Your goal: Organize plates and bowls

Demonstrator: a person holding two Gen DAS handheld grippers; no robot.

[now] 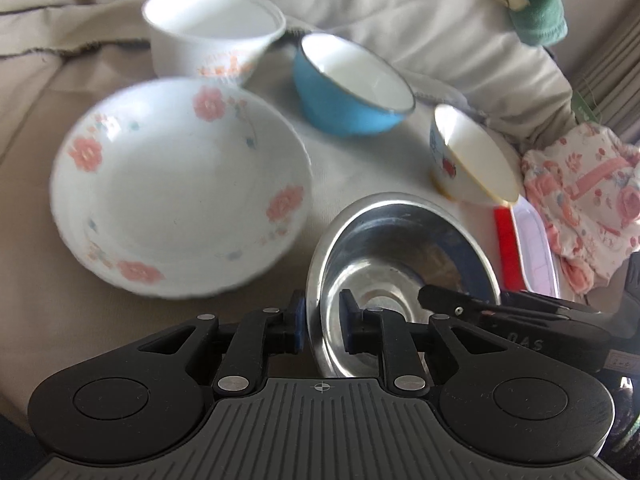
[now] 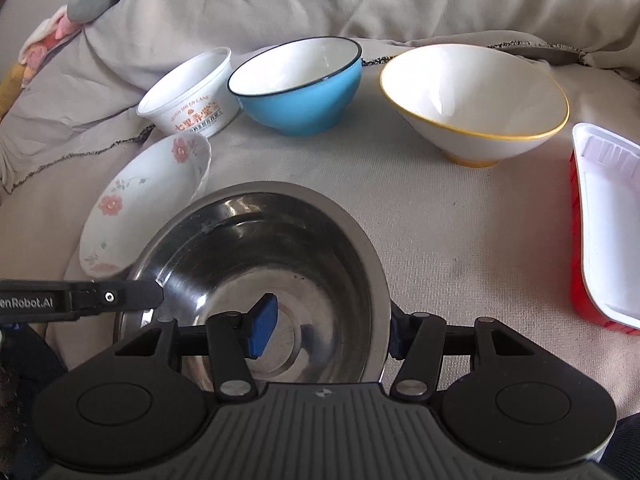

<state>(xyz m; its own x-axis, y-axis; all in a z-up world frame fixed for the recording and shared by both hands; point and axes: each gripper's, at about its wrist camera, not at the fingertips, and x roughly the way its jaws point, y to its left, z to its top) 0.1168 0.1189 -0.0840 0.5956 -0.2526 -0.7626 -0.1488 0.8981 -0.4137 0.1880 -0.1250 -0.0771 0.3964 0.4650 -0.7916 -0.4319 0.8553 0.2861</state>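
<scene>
My left gripper (image 1: 323,326) pinches the near rim of a stainless steel bowl (image 1: 400,264), one blue pad (image 1: 298,328) outside the wall and the other inside, the jaws drawn narrow on the thin metal. My right gripper (image 2: 328,330) straddles the opposite side of the same bowl, one blue pad (image 2: 264,330) inside the basin and the other against the outer wall, the jaws set at a middling width with the rim between them; both appear to press on the steel. The bowl sits tilted between the two grippers above a beige cloth-covered surface (image 2: 460,220). Just beside it to the left lies a white floral plate (image 1: 180,188), rimmed with pink blossoms. Beyond stand a blue bowl (image 2: 298,88) with a white interior, a white plastic tub (image 2: 190,96) printed with orange lettering, and a white bowl with a yellow rim (image 2: 474,104), each apart from the steel bowl. A red tray (image 2: 604,236) with a white lining rests at the right edge. A pink floral cloth (image 1: 588,200) lies crumpled past the tray.
</scene>
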